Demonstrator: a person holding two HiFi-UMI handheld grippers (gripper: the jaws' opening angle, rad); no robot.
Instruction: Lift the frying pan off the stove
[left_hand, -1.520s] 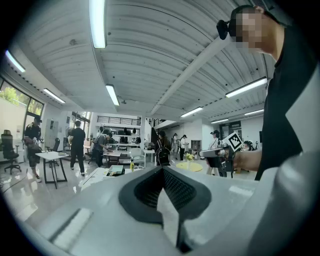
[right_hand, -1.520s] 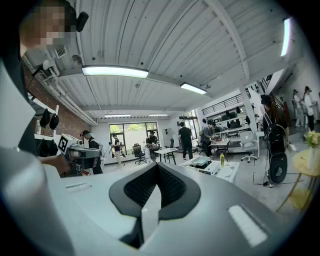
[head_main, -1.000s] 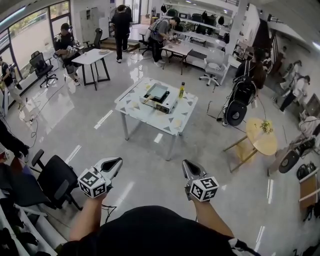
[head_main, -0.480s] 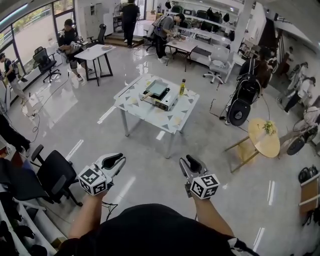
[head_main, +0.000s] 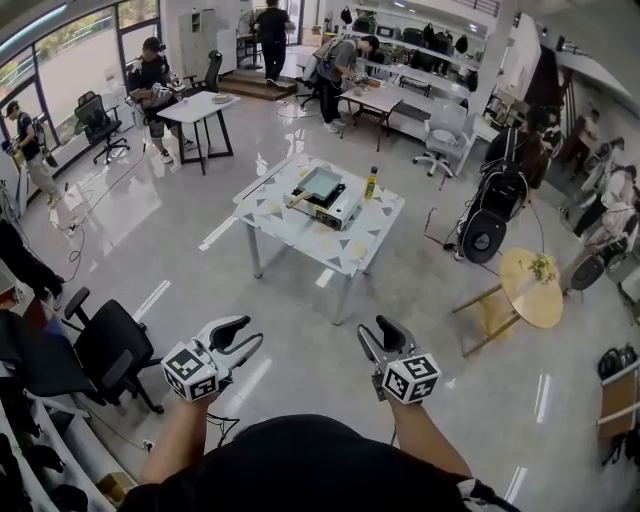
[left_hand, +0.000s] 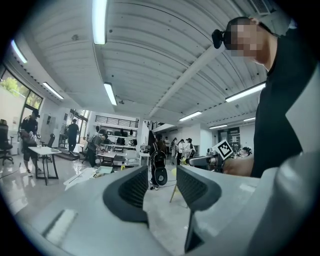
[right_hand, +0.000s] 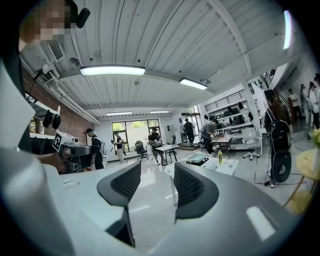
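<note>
Both empty: L hand-held gripper (head_main: 243, 336) agape, R hand-held gripper (head_main: 377, 330) just opening; frying pan (head_main: 320, 183) contents unclear.

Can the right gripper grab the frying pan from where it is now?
Probably not yet. The right gripper, jaws just opening and empty, is far from the frying pan on the stove on the table. Only floor lies between, so walking closer should do.

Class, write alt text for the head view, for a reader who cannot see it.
A person holds open, empty left tongs and right tongs, the right ones having just been opening, facing a distant table where a frying pan sits on a stove beside a bottle.
</note>
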